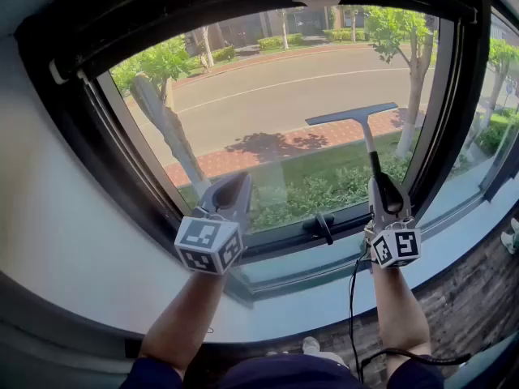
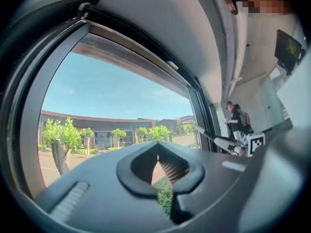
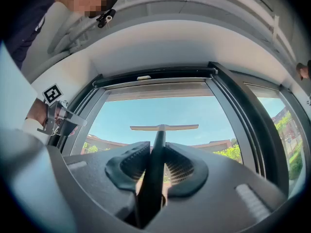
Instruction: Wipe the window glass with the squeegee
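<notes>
The right gripper [image 1: 388, 193] clamps the squeegee [image 1: 365, 132] handle, its blade at twelve o'clock against the window glass [image 1: 268, 96]. The left gripper [image 1: 230, 190] hangs closed, empty.

A dark-framed window [image 1: 458, 96] is set in a pale wall [image 1: 49, 217]. Through the window glass [image 1: 243, 120], a sunlit road [image 1: 308, 91], a brick pavement [image 1: 243, 159] and green trees [image 1: 158, 67] are seen. Below the window a pale sill [image 1: 324, 302] is laid, and dark brickwork [image 1: 478, 298] is seen beneath it.
</notes>
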Demonstrator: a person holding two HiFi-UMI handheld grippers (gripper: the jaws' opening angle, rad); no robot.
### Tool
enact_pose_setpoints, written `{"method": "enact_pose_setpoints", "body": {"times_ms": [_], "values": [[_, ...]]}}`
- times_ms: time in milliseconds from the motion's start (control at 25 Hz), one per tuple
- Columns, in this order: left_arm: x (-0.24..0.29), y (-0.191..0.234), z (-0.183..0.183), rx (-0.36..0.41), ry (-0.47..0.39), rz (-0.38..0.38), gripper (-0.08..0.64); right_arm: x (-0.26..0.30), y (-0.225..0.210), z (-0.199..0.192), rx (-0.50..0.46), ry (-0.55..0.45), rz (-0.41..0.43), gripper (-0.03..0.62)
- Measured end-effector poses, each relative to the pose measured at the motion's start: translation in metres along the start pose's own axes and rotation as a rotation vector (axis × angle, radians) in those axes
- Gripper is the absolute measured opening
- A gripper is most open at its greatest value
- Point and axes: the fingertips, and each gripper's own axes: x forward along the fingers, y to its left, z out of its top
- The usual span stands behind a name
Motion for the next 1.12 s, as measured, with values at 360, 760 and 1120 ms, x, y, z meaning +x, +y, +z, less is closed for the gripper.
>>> {"method": "enact_pose_setpoints", "body": {"times_ms": [360,760,1120], "values": [[0.004,-0.005,-0.007,-0.016,0.010,-0.009,0.005,-0.023,-0.001,-0.034,0.013,0.067,-0.002,0.101],[0.004,-0.011,-0.016,-0.008,0.034,-0.016,0.005,-0.046,-0.003,-0.069,0.033,0.128,-0.013,0.101],[0.005,-0.015,-0.024,-0.012,0.051,-0.014,0.005,-0.056,-0.004,-0.084,0.020,0.158,-0.005,0.101]]}}
